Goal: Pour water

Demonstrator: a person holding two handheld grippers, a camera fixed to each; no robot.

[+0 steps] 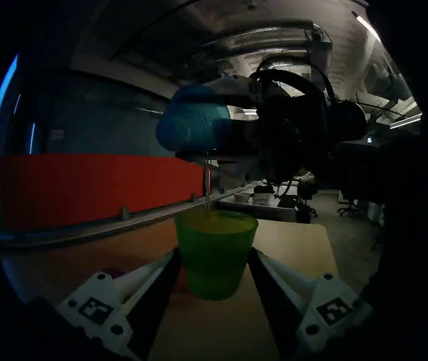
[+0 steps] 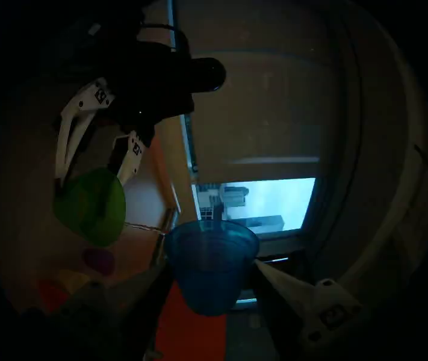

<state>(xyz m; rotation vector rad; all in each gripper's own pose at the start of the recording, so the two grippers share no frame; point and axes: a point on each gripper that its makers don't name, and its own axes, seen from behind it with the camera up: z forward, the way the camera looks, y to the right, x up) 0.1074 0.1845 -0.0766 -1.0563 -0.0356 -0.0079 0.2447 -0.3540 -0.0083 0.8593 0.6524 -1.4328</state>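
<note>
As our left claw [image 1: 215,259] pinches the upright green cup [image 1: 215,271] at lower centre of the left gripper view, the blue cup [image 1: 192,123], pinched in our right claw [image 2: 212,271], hangs tipped directly above it at upper centre, and a thin water stream [image 1: 207,180] falls just inside the green rim, left of its middle. Rightward the bench [image 1: 295,240] ends close by, so we judge any correction should stay small and vertical.

In tool [image 1: 215,260], green cup [image 1: 215,271], blue cup [image 1: 192,120] pouring water [image 1: 207,183] above
</note>
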